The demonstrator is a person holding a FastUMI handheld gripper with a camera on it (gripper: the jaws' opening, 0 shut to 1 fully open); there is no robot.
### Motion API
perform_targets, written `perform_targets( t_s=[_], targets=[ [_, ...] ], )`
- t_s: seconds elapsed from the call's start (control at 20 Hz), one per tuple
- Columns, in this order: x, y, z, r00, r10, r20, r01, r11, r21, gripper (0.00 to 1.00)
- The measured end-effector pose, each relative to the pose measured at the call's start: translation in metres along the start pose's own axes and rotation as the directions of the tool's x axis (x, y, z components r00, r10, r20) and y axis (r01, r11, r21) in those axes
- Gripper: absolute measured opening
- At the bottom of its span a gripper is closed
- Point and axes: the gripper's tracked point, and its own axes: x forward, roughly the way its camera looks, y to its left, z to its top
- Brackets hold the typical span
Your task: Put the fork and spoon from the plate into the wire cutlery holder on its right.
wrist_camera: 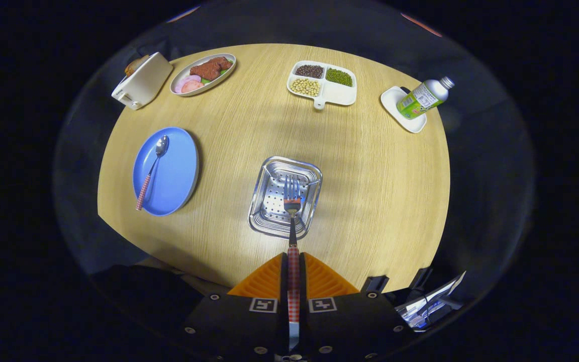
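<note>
My gripper (293,256) is shut on the fork (292,201), its orange fingers (319,281) pressing the red-checked handle from both sides. The fork points straight ahead, its tines hanging over the open top of the metal cutlery holder (268,201), a perforated steel basket seen from above. To the left of the holder lies the blue plate (176,176). On the plate rests the spoon (152,171), bowl toward the far side, red-checked handle toward the near rim.
At the round wooden table's (370,191) far side stand a white toaster (142,80), an oval plate of food (203,74), a divided dish of beans (323,83) and a bottle (424,98) lying on a white coaster.
</note>
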Motion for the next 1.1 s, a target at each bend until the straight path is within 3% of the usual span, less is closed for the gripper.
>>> perform_targets(
  t_s=[0.25,0.75,0.95,1.1],
  targets=[
    [0.007,0.004,0.011,0.997,0.013,-0.072,-0.015,1.0,-0.028,0.08],
    [0.028,0.008,0.016,0.982,0.065,-0.177,-0.054,0.997,0.063,0.12],
    [0.029,0.006,0.025,0.99,0.054,-0.127,-0.039,0.992,0.117,0.13],
    [0.018,0.014,0.04,0.996,0.077,-0.039,-0.07,0.986,0.153,0.14]
  ],
)
